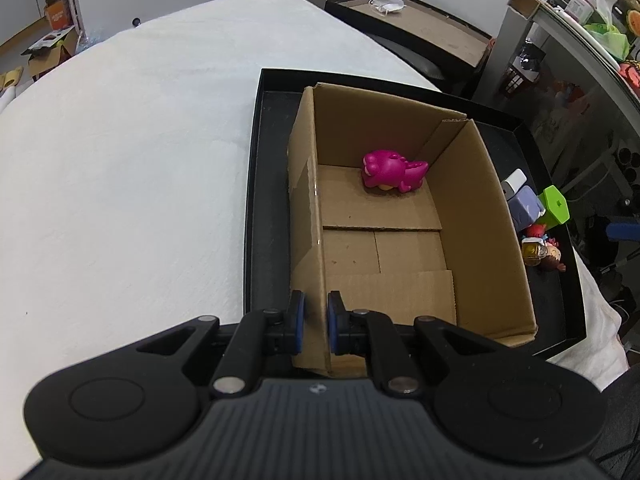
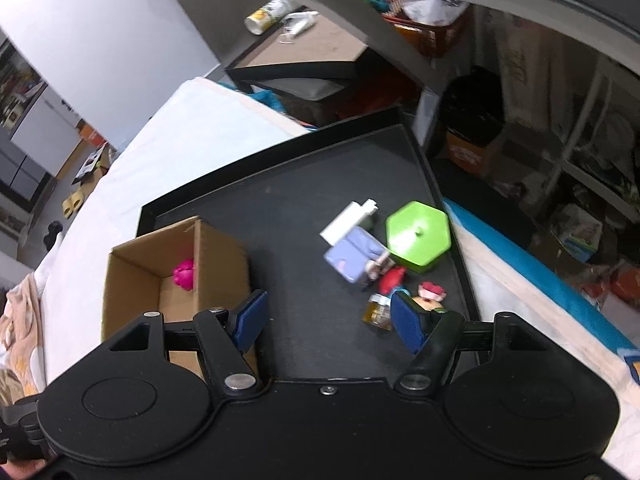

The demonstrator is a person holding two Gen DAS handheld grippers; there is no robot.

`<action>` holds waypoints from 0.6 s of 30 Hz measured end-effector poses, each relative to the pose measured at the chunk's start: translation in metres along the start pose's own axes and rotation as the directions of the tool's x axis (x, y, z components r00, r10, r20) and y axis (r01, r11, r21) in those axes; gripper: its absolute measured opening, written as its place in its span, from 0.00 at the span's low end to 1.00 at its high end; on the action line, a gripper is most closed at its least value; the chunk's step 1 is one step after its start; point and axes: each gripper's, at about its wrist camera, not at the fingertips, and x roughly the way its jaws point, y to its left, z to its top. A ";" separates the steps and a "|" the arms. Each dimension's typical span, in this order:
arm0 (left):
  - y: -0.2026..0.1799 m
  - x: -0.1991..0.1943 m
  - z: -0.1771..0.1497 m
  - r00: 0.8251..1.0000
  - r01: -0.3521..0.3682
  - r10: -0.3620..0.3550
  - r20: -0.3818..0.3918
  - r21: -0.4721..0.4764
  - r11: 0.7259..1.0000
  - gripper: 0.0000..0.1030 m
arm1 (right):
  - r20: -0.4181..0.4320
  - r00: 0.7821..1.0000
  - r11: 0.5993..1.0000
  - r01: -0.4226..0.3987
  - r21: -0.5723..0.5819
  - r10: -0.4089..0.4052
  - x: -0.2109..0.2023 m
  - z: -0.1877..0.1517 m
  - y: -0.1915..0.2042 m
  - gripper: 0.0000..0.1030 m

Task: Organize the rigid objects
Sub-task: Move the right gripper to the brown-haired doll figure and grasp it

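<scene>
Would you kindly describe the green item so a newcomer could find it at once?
Start at the black tray on the white-covered table. Beside the cardboard box, loose toys cluster by the tray's edge. The green container is the only hexagonal, bright-green piece there.

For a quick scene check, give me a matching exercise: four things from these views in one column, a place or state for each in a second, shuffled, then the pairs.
Things:
1. pink toy
2. green hexagonal box
3. left hand-held gripper
4. right hand-held gripper

Places or states:
A. open, nothing between its pads
B. inside the cardboard box
C. shut on the cardboard box's wall
D. on the black tray, outside the cardboard box

Pairs: 1-B, 2-D, 3-C, 4-A
</scene>
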 end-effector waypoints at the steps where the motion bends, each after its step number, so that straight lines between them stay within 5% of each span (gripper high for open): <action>1: 0.000 0.000 0.001 1.000 0.002 -0.002 -0.005 -0.010 1.000 0.11 | -0.001 1.000 1.000 0.005 0.011 -0.005 0.001 0.000 -0.004 0.65; 16: 0.004 0.002 -0.001 1.000 -0.009 0.007 -0.025 -0.103 0.995 0.11 | -0.030 0.994 0.983 0.113 0.144 -0.109 0.034 -0.010 -0.045 0.64; 18: 0.004 0.001 -0.002 1.000 -0.010 0.008 -0.017 -0.113 0.993 0.12 | -0.019 0.993 0.976 0.118 0.181 -0.116 0.037 -0.012 -0.052 0.57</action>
